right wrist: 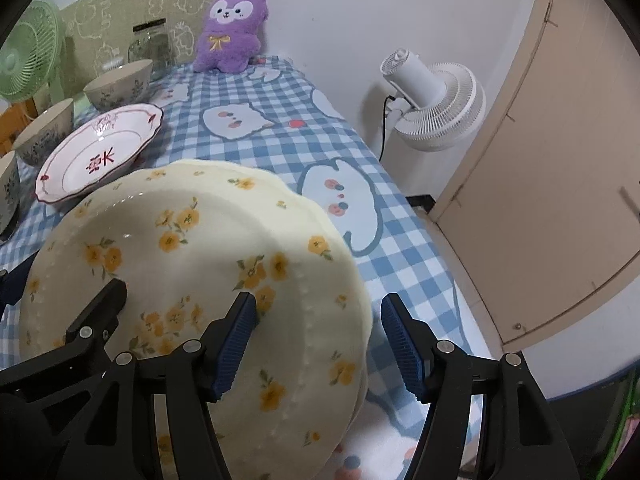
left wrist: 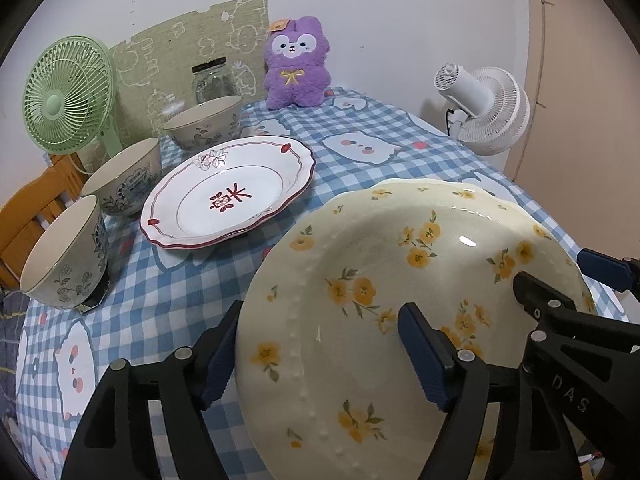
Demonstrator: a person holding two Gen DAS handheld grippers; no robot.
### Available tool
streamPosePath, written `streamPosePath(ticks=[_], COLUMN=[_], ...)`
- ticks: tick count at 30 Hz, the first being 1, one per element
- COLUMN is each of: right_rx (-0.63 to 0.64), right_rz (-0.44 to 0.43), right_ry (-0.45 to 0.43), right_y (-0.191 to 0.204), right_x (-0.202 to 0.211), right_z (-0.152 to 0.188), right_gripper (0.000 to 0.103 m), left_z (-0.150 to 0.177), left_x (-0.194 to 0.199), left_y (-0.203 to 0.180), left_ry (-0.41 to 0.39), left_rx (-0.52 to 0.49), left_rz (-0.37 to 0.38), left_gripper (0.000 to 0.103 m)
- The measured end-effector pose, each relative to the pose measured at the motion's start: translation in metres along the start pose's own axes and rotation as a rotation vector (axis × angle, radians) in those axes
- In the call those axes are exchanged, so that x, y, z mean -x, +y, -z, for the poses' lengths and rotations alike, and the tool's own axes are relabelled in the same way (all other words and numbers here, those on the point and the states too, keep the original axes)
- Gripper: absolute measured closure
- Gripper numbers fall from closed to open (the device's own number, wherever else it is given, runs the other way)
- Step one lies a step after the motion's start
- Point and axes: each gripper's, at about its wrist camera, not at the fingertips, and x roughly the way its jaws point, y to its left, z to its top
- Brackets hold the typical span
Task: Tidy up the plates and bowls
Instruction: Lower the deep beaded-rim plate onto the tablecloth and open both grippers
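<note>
Best done by closing both wide-open grippers, left gripper (left wrist: 316, 356) and right gripper (right wrist: 318, 344), evenly on opposite rims of the yellow-flowered plate (left wrist: 384, 280) near the surface's front edge, then stacking onto the red-rimmed plate (left wrist: 228, 196).

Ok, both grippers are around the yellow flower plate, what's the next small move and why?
Probably close both sets of fingers on the yellow flower plate. The left gripper and right gripper each straddle its rim with visible gaps, so neither grips it yet, and lifting needs a firm hold.
</note>
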Motion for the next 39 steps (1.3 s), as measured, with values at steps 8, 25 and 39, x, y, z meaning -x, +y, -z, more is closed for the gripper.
streamPosePath(ticks=[8, 25, 39], right_rx=[-0.028, -0.02, -0.003], right_rz=[-0.049, -0.109, -0.187], right_ry=[-0.019, -0.049, -0.149], right_y=[-0.014, -0.005, 0.02], right_x=[-0.009, 0.011, 0.065], right_z=[-0.007, -0.017, -0.029], right_gripper=[0.035, 0.033, 0.021], left_z=[-0.003, -0.005, -0.019], left_x=[-0.003, 0.012, 0.056], left_y=[-0.004, 0.0, 0.027], left_ry=[0.021, 0.01, -0.067], left_rx=[0.009, -0.007, 0.031], left_rz=[-0.027, -0.021, -0.002], left_gripper=[0.019, 0.015, 0.015])
